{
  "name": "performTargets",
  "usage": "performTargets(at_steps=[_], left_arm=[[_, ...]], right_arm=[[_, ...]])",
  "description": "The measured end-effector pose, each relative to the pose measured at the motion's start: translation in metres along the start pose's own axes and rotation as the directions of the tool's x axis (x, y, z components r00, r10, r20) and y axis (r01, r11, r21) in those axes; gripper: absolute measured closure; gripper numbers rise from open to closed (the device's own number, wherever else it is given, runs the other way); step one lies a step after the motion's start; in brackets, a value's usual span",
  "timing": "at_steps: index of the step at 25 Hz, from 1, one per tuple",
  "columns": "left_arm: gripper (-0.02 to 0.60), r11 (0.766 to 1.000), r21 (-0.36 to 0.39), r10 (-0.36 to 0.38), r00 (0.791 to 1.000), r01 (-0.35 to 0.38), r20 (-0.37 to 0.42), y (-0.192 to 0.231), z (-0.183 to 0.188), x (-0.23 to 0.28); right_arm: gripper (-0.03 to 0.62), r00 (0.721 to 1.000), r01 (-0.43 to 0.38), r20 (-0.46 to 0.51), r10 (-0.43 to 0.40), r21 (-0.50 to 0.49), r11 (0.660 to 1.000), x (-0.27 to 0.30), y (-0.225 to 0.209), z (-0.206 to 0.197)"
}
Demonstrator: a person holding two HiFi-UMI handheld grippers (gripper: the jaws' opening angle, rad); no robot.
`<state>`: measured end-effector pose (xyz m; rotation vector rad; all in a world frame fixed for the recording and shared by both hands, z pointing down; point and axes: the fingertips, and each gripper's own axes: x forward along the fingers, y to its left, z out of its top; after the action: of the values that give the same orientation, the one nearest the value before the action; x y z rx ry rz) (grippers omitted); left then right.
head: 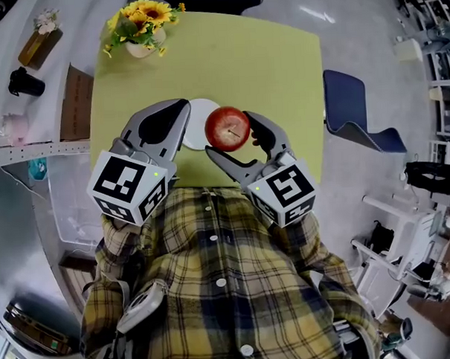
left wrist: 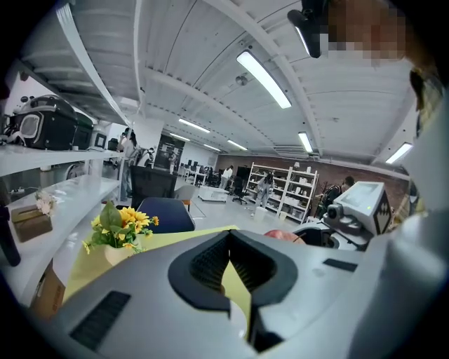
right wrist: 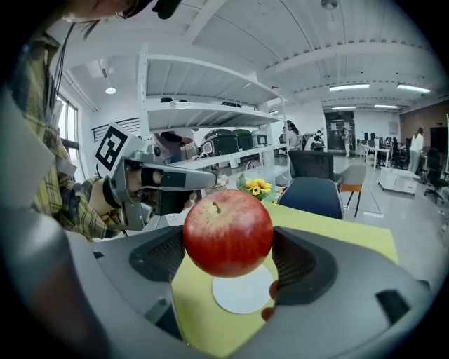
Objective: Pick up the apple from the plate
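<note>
A red apple [head: 227,127] [right wrist: 227,232] hangs in the air above the yellow-green table, with my right gripper [head: 231,140] [right wrist: 229,256] shut on it from both sides. Below it on the table lies the bare white plate [head: 196,124] [right wrist: 243,295]. My left gripper [head: 176,123] [left wrist: 226,270] hovers left of the plate, its jaws closed together with nothing between them. In the left gripper view the apple [left wrist: 284,235] peeks out beside the right gripper's body.
A vase of sunflowers [head: 141,24] [right wrist: 257,187] stands at the table's far left corner. A blue chair [head: 358,111] is at the table's right side. A shelf with boxes and a black mug [head: 23,82] runs along the left.
</note>
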<state>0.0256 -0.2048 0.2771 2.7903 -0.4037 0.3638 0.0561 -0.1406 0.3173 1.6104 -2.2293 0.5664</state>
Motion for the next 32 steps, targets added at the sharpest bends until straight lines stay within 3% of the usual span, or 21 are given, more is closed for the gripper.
performTargets(at_steps=[16, 24, 32], left_arm=[[0.574, 1.0, -0.027, 0.001, 1.0, -0.001, 0.016, 0.006, 0.0, 0.0], [0.574, 0.998, -0.04, -0.054, 0.999, 0.054, 0.004, 0.002, 0.004, 0.009], [0.574, 0.998, 0.007, -0.067, 0.998, 0.067, -0.011, 0.003, 0.015, 0.003]], right_arm=[[0.209, 0.999, -0.031, -0.022, 0.031, -0.024, 0.999, 0.011, 0.003, 0.002], [0.21, 0.999, -0.041, -0.035, 0.04, -0.042, 0.998, 0.01, -0.001, 0.001], [0.21, 0.998, -0.055, -0.029, 0.054, -0.043, 0.998, 0.009, 0.001, 0.002]])
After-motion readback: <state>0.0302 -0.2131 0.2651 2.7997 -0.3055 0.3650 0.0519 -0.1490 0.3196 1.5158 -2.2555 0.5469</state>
